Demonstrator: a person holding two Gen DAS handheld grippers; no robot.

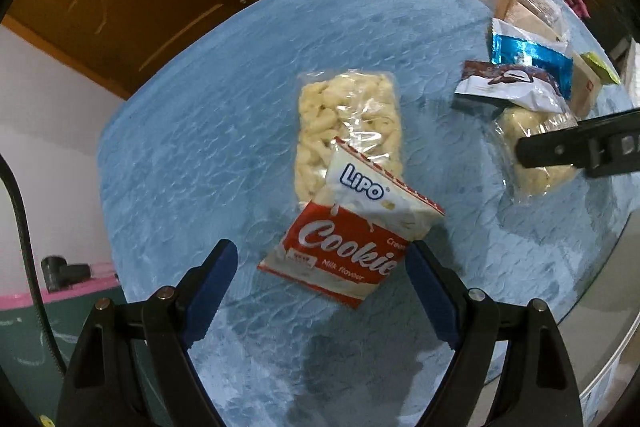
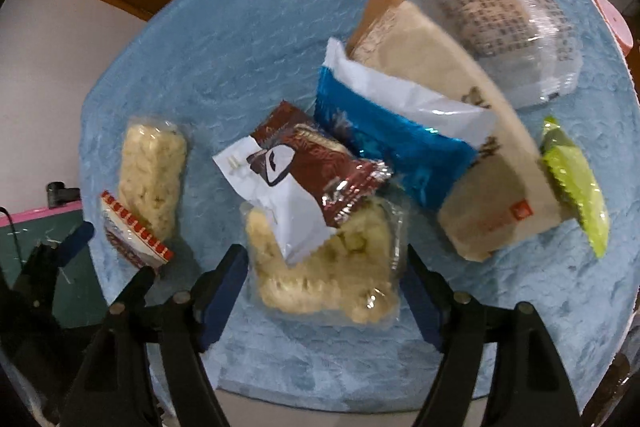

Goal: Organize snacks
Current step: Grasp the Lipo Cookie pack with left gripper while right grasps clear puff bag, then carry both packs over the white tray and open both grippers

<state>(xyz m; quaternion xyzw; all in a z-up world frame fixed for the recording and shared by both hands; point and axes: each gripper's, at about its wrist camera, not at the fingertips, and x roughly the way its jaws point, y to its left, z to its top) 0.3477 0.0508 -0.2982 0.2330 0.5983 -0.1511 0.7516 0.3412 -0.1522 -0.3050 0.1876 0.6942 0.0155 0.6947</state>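
I had both grippers spread, left gripper [image 1: 320, 291] straddling the cookie packet [image 1: 344, 247], right gripper [image 2: 326, 291] straddling the clear puffed-snack pack [image 2: 332, 271]; the overlapping brown wrapper [image 2: 308, 167] risked being dragged along.

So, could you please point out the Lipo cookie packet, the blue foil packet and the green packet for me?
Lipo cookie packet [image 1: 344, 247]: left wrist view, on its red printed front.
Blue foil packet [image 2: 404, 155]: right wrist view, on its blue lower half.
Green packet [image 2: 572, 183]: right wrist view, on its middle.
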